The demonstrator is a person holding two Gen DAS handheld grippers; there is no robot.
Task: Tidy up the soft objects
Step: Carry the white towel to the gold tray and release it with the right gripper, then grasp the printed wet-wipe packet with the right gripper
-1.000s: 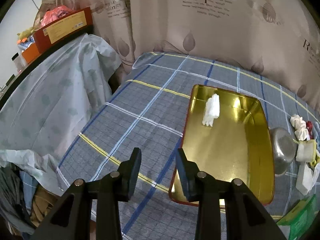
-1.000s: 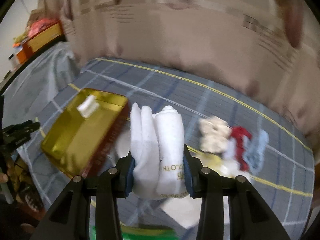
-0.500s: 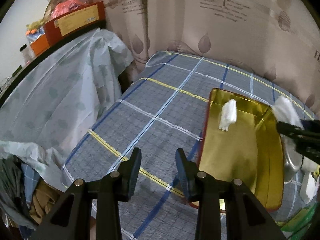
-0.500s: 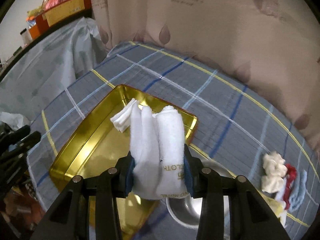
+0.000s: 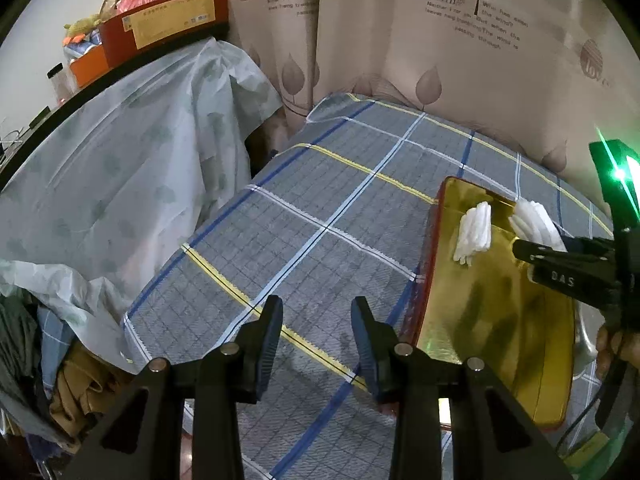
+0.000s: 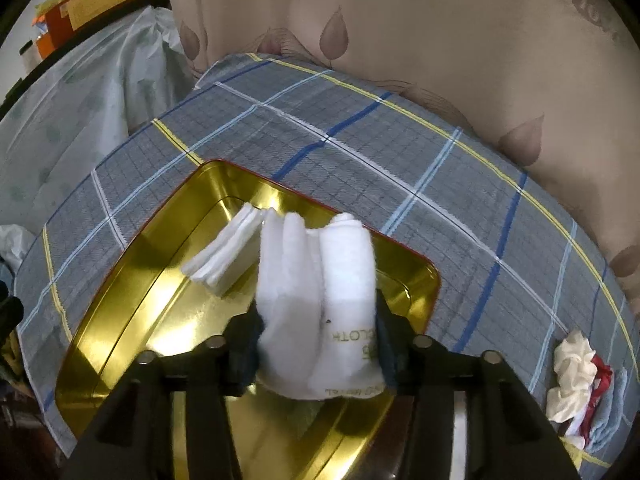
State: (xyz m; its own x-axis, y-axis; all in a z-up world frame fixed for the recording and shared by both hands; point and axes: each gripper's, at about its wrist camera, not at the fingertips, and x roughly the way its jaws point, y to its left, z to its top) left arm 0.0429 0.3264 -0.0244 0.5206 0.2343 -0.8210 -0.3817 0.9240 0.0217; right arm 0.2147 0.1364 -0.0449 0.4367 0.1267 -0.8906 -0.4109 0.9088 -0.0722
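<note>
My right gripper [image 6: 316, 336] is shut on a folded white cloth [image 6: 316, 300] and holds it over the far part of a gold tray [image 6: 132, 300]. A stack of white pads [image 6: 224, 256] lies in the tray just left of the cloth. In the left wrist view the gold tray [image 5: 480, 312] sits at the right with the white pads [image 5: 474, 232] in it, and the held white cloth [image 5: 536, 224] shows beside them. My left gripper [image 5: 316, 332] is open and empty, over the checked tablecloth left of the tray.
A small pile of white, red and blue soft things [image 6: 580, 380] lies on the checked tablecloth [image 6: 360, 136] at the right. A metal bowl's rim [image 5: 582, 344] shows right of the tray. A plastic-covered surface [image 5: 120, 168] with boxes stands at the left, a curtain behind.
My right gripper has carried the white cloth leftward from the table's right side to above the tray, near the pads. My left gripper has drifted left, away from the tray.
</note>
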